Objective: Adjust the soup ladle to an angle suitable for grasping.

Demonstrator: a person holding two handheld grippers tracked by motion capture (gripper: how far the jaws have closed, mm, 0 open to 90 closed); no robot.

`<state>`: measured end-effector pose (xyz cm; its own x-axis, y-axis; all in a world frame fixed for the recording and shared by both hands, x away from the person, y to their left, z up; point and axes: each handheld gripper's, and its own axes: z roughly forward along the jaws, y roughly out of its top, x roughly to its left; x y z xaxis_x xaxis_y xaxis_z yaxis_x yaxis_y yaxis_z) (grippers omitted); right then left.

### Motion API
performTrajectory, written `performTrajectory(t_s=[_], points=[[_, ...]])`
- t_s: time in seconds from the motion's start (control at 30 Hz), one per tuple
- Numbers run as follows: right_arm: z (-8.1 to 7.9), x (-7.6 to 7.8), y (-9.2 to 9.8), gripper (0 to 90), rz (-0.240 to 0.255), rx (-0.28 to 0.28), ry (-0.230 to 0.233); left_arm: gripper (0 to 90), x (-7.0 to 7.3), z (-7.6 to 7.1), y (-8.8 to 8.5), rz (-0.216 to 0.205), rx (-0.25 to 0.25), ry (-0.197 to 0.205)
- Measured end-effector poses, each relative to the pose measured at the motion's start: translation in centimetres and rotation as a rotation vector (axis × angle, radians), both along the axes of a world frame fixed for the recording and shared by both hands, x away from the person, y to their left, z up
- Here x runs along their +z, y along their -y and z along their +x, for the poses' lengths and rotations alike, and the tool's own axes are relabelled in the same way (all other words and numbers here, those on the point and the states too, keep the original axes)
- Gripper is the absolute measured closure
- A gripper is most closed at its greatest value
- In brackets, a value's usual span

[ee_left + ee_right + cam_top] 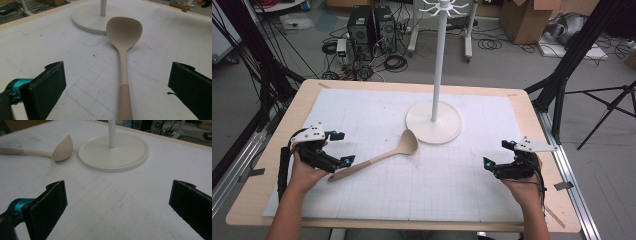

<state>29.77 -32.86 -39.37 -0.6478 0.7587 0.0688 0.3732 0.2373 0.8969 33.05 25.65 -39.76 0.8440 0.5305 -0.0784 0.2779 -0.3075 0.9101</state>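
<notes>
Presently we list one spoon (382,156), beige, matte, with a rounded bowl and a long straight handle whose end section is a darker tan; it lies flat on the white gridded mat (452,185), bowl just beside the stand's (434,122) round cream base. We read no brand or lettering anywhere. Left gripper (341,148): black foam-faced jaws wide apart, straddling the handle's end without touching it. Right gripper (498,154): jaws likewise apart, empty, over bare mat.
</notes>
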Motion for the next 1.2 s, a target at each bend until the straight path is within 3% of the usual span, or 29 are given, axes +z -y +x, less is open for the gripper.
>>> performTrajectory(t_s=[0.27,0.53,0.87,1.2], points=[[-0.1,-0.1,-0.4,0.2,-0.033,0.003,0.001,1.8,0.1,-0.1,0.0,-0.007,0.001,0.000],[-0.3,0.1,-0.1,0.2,-0.026,-0.007,0.007,1.8,0.0,0.1,0.1,-0.001,-0.004,0.003],[-0.2,0.0,-0.2,0.2,-0.033,-0.005,0.002,1.8,0.3,0.6,1.6,0.037,-0.024,0.002],[-0.2,0.0,-0.3,0.2,-0.033,0.000,0.003,1.8,0.5,1.8,3.7,0.127,-0.064,-0.034]])
